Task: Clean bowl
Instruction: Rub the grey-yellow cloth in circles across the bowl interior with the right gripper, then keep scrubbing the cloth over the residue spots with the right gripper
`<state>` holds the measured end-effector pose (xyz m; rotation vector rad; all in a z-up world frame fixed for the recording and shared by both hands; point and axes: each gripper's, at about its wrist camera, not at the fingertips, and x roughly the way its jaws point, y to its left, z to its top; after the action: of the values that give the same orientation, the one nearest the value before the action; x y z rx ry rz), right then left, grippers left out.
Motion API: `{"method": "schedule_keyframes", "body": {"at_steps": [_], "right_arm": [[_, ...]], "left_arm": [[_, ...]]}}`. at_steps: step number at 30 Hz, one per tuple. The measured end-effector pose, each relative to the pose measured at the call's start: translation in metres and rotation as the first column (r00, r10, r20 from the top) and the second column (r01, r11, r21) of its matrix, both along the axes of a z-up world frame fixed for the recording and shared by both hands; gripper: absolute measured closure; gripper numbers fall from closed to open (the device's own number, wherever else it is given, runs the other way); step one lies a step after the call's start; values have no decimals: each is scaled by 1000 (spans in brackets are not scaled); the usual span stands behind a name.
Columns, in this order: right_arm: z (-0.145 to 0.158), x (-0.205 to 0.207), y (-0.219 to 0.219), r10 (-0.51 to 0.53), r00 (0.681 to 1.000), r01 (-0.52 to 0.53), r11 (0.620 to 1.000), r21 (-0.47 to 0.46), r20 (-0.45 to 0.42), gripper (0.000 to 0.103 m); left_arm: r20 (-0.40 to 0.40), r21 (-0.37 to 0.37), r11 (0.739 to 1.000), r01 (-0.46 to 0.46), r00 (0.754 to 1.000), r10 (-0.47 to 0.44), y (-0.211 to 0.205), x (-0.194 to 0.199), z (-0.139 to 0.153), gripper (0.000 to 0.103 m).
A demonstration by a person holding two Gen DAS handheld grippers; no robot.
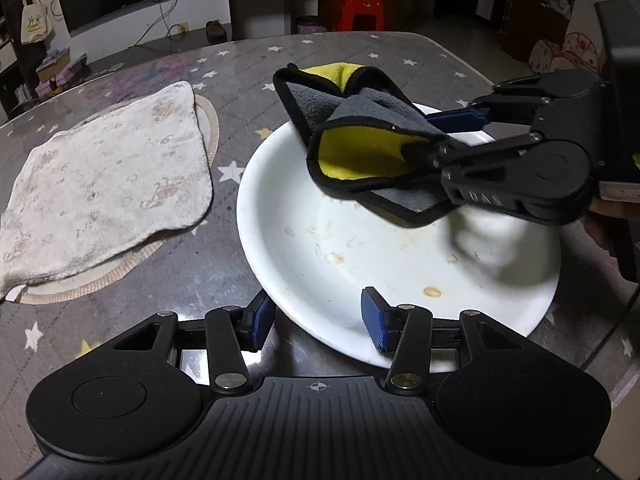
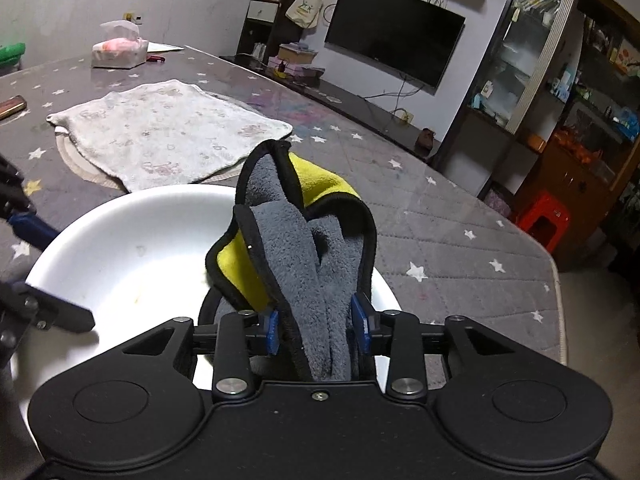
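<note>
A wide, shallow white bowl (image 1: 360, 248) stands on the table, with dried yellowish food spots on its floor. My left gripper (image 1: 316, 320) straddles its near rim: one blue pad is outside the wall, the other inside, with a clear gap around the rim. My right gripper (image 1: 432, 136) reaches in from the right, shut on a bunched grey and yellow cloth (image 1: 360, 120) with black edging. The cloth hangs over the far side of the bowl. In the right wrist view the cloth (image 2: 280, 240) is pinched between the pads of the right gripper (image 2: 318, 328) above the bowl (image 2: 120, 240).
A pale patterned towel (image 1: 104, 184) lies over a round mat on the star-print tablecloth, left of the bowl. A tissue pack (image 2: 118, 50) and a brown object (image 2: 12, 106) sit at the table's far end. The table edge (image 2: 560, 300) drops off towards a red stool (image 2: 544, 220).
</note>
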<state>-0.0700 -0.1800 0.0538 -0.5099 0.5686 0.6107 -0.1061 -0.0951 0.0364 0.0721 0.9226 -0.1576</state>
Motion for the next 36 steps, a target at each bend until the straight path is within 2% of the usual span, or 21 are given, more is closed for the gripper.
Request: {"method": "schedule_keyframes", "body": {"at_steps": [4, 13, 20, 28, 36], "right_arm": [[-3, 5, -1, -7, 1000, 7, 1000, 9, -19, 82], [-11, -2, -5, -15, 999, 14, 999, -28, -34, 84], [-10, -22, -16, -36, 997, 33, 998, -50, -69, 83], [-7, -39, -23, -61, 992, 56, 997, -50, -114, 83], [-10, -30, -28, -102, 991, 98, 994, -46, -89, 83]], "left_arm": [[0, -7, 1000, -6, 1000, 6, -1, 0, -2, 56], [2, -21, 1000, -12, 1000, 12, 6, 4, -1, 65], [12, 4, 1000, 11, 1000, -11, 7, 7, 0, 66], [40, 67, 996, 61, 997, -63, 4, 23, 2, 67], [20, 96, 989, 113, 993, -116, 3, 47, -1, 65]]}}
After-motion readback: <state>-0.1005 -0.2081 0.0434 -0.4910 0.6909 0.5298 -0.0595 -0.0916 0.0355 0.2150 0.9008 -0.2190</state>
